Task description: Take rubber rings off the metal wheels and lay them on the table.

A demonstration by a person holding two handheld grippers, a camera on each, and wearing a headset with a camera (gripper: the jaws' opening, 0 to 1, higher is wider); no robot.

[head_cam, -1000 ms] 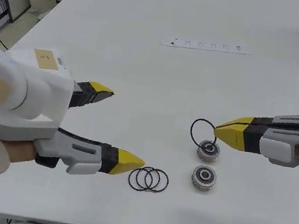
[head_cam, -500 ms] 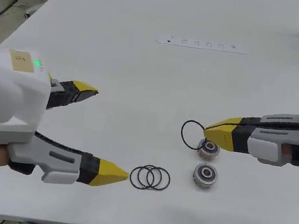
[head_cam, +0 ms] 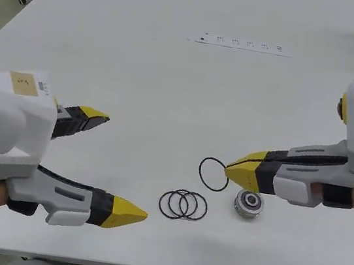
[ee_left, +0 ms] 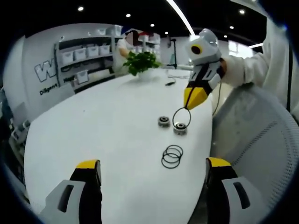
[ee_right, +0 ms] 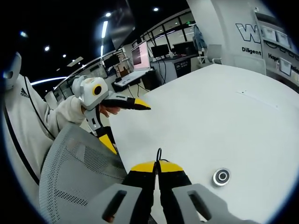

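My right gripper (head_cam: 227, 170) is shut on a thin black rubber ring (head_cam: 212, 174), which hangs just above the table, left of a metal wheel (head_cam: 248, 203). In the left gripper view two wheels show, one (ee_left: 164, 121) behind the other (ee_left: 180, 129), with the held ring (ee_left: 181, 117) dangling over the nearer one. Three black rings (head_cam: 183, 204) lie overlapped on the white table (head_cam: 171, 79). My left gripper (head_cam: 120, 164) stands open and empty to the left of them. In the right gripper view the ring (ee_right: 159, 154) sticks up edge-on from the closed jaws, with a wheel (ee_right: 221, 177) to the right.
A flat white strip with small marks (head_cam: 242, 44) lies far back on the table. The near table edge runs just below the laid rings. A grey mesh chair (ee_right: 79, 172) stands at that edge. A green plant (ee_left: 140, 60) sits at the far end.
My right gripper has carried the ring left and nearer, away from the wheels and toward the three laid rings. It now covers one wheel in the head view. The camera has also shifted.
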